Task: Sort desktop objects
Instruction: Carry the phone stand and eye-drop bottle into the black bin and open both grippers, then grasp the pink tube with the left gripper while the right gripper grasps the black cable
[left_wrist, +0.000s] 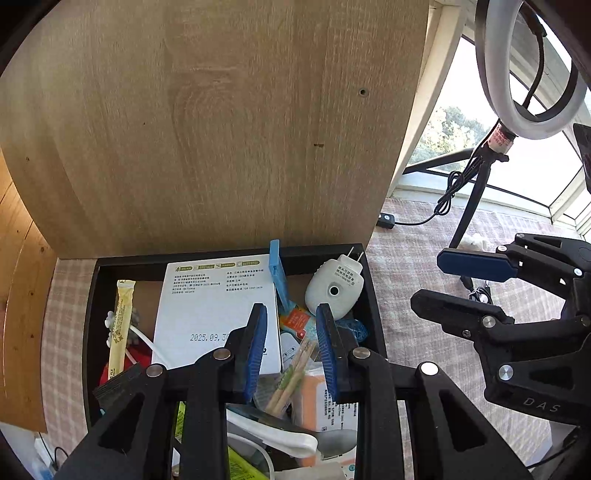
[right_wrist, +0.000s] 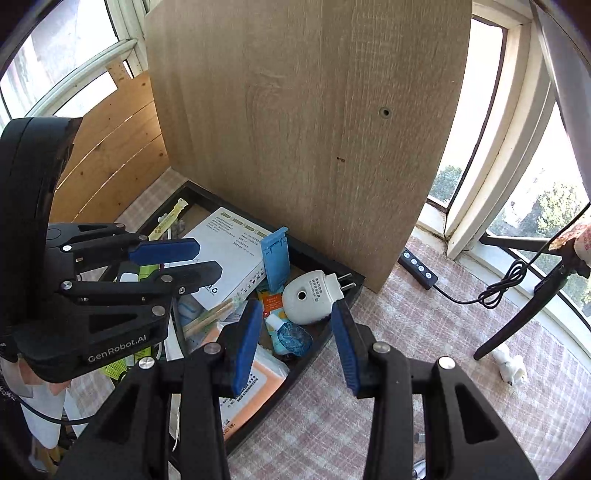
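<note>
Two grippers hover above one black tray (left_wrist: 373, 295) that stands on a pink checked cloth (right_wrist: 424, 332) against a pale wood-grain board (left_wrist: 221, 129).

Left gripper (left_wrist: 291, 350): blue ribbed pads parted a moderate way, nothing pinched between them; it hangs over the middle of the tray.
Right gripper (right_wrist: 295, 343): jaws further apart, empty, poised at the tray's right edge, near the plug-in device.

Tray contents, all loose and overlapping:
- White flat box (left_wrist: 207, 306), glossy card, printed text and a date.
- Plug-in device (right_wrist: 314, 299), smooth white plastic, egg-shaped, two metal prongs, leaning in the far right corner.
- Blue plastic stand (right_wrist: 275, 258), rigid, propped upright beside the box.
- Yellow sachet (left_wrist: 120, 325), long and thin, at the left.
- Paired chopsticks (left_wrist: 291, 373) in a clear sleeve.
- Orange-and-white tissue pack (right_wrist: 255, 384), soft.
- Blue crinkled wrapper (right_wrist: 293, 339).

Progress, judged: gathering looks well advanced, since the cloth around the tray carries little but a ring light's tripod (right_wrist: 524, 306) and cable remote (right_wrist: 419, 269). No ordering within the tray shows yet; both grippers are free for the next pick.
</note>
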